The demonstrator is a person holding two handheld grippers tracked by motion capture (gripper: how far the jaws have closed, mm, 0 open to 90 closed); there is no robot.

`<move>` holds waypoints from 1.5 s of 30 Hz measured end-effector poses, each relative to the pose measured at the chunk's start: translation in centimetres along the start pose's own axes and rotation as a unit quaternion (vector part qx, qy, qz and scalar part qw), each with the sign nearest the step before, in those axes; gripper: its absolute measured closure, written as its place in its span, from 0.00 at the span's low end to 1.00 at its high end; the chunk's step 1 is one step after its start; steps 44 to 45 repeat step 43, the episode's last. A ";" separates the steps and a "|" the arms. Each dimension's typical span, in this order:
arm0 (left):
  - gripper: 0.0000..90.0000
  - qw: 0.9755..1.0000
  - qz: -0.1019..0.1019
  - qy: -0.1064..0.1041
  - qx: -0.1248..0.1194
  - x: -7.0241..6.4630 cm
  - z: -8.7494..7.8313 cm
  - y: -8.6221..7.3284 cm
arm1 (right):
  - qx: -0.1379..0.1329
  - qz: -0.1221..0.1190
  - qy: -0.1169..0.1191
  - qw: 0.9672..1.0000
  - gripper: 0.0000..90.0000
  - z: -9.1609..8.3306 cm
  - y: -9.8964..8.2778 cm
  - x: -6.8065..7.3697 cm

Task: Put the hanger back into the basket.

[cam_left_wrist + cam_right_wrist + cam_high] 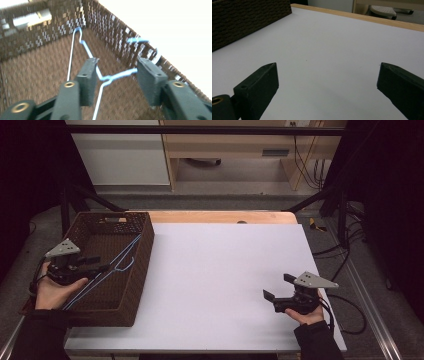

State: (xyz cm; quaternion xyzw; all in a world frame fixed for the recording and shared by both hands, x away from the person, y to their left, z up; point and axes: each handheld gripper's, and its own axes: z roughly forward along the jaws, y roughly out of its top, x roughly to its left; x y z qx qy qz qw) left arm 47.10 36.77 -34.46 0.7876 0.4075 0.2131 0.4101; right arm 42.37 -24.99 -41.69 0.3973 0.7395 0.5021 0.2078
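Observation:
A light-blue wire hanger (120,262) lies slantwise inside a dark brown woven basket (145,245) at the table's left. My left gripper (100,265) hovers inside the basket, over the hanger's neck. In the left gripper view its jaws (117,62) stand apart, and the hanger's twisted neck (117,75) runs between them without either pad pressing on it. The hook curls against the basket wall (107,22). My right gripper (277,286) rests low over the white table top at the right, open wide (328,66) with nothing between its jaws.
A white sheet (225,270) covers the table, with a bare wooden strip along its far edge (225,216). The basket's outer wall (244,17) shows at the far left of the right gripper view. Beyond the table stand shelving and cables on the floor.

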 end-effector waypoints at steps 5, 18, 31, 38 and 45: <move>0.40 0.999 0.003 -0.004 -0.043 -1.9 -0.3 0.6 | -0.004 0.001 -0.001 1.000 0.05 -0.2 0.1 0.0; 0.15 0.996 0.014 -0.020 -0.083 -7.8 0.3 1.0 | -0.010 0.000 -0.003 1.000 0.04 -0.4 0.2 0.0; 0.10 0.993 0.033 -0.064 -0.096 -12.3 2.5 -0.2 | -0.017 -0.001 -0.003 1.000 0.04 -0.8 0.3 -0.1; 0.10 0.992 0.029 -0.072 -0.100 -12.7 3.1 -1.2 | -0.023 -0.001 0.000 1.000 0.04 -1.0 0.3 -0.1; 0.09 0.992 0.024 -0.071 -0.102 -12.8 3.2 -1.6 | -0.026 0.002 0.000 1.000 0.04 -1.2 0.4 -0.1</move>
